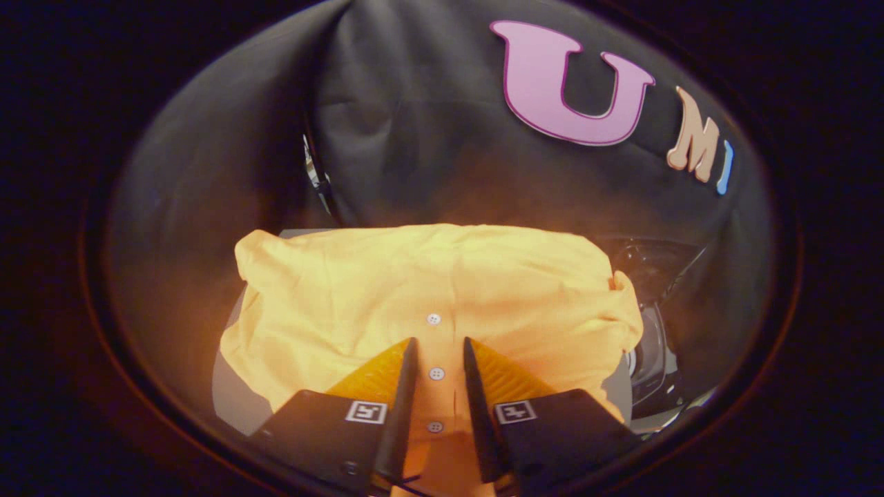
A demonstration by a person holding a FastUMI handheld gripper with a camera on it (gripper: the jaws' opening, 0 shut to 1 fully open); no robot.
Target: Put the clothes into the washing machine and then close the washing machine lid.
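A yellow buttoned shirt [387, 290] spreads wide just ahead of the fingers and covers most of the washing machine's grey top [231, 404]. Its button strip runs straight back between the two fingers. My gripper [438, 345] is shut on the shirt, with the fabric bunched in the narrow gap between the fingers. To the right of the shirt, the machine's dark glossy lid [652, 266] and part of the round opening [649, 359] show past the cloth's edge. The rest of the opening is hidden under the shirt.
The booth's black cloth wall [428, 124] hangs close behind the machine. A thin dark cable or rod [319, 179] runs down the wall above the machine's back left corner.
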